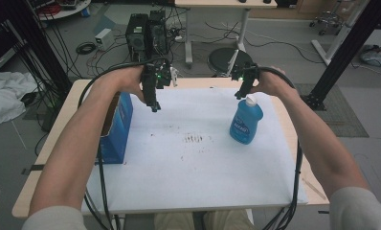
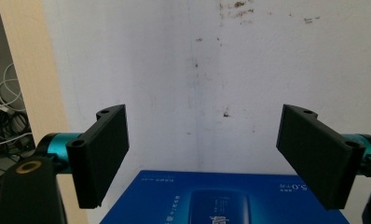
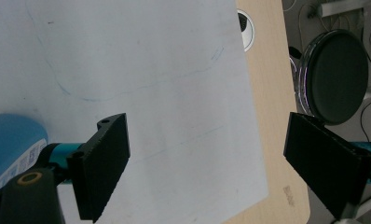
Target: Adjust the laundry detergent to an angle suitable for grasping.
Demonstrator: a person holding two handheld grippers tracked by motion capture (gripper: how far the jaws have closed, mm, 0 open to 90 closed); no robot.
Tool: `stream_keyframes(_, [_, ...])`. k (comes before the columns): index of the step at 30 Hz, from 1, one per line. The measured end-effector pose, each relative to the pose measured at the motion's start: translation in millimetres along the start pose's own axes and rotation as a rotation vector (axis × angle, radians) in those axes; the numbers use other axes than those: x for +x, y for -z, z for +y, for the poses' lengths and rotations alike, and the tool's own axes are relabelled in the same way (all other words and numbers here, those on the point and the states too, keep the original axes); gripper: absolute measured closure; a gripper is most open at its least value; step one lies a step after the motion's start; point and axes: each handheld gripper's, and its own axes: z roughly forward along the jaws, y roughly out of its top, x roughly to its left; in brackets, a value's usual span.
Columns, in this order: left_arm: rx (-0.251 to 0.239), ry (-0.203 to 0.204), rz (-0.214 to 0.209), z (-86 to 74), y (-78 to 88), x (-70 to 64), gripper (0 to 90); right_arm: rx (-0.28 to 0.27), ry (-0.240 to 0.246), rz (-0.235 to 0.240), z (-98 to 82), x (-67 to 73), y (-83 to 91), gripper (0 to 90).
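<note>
Bottle (image 1: 246,120) upright | right tool (image 1: 242,91) just above cap, jaws wide, empty | left tool (image 1: 153,101) pointing down, wide, empty

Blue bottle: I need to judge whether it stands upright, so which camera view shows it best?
The high view: the blue bottle stands whole and upright on the white sheet, white cap up, just below the right gripper. The right gripper view catches an edge of it; the left gripper view looks at the blue box.
</note>
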Motion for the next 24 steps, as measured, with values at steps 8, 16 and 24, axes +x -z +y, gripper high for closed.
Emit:
stream_keyframes(8, [-0.013,0.014,-0.004,-4.5,2.8,-3.7,16.9,-0.002,0.000,-0.003,2.4,1.8,3.0,13.5])
stream_keyframes(16, [-0.017,0.012,-0.003,-2.5,1.7,-9.6,17.0,-0.002,0.006,-0.012,4.4,4.1,7.2,13.4])
stream_keyframes(24, [-0.029,0.012,0.001,-3.0,2.3,-16.4,17.0,0.005,-0.003,-0.021,4.2,6.0,8.8,13.5])
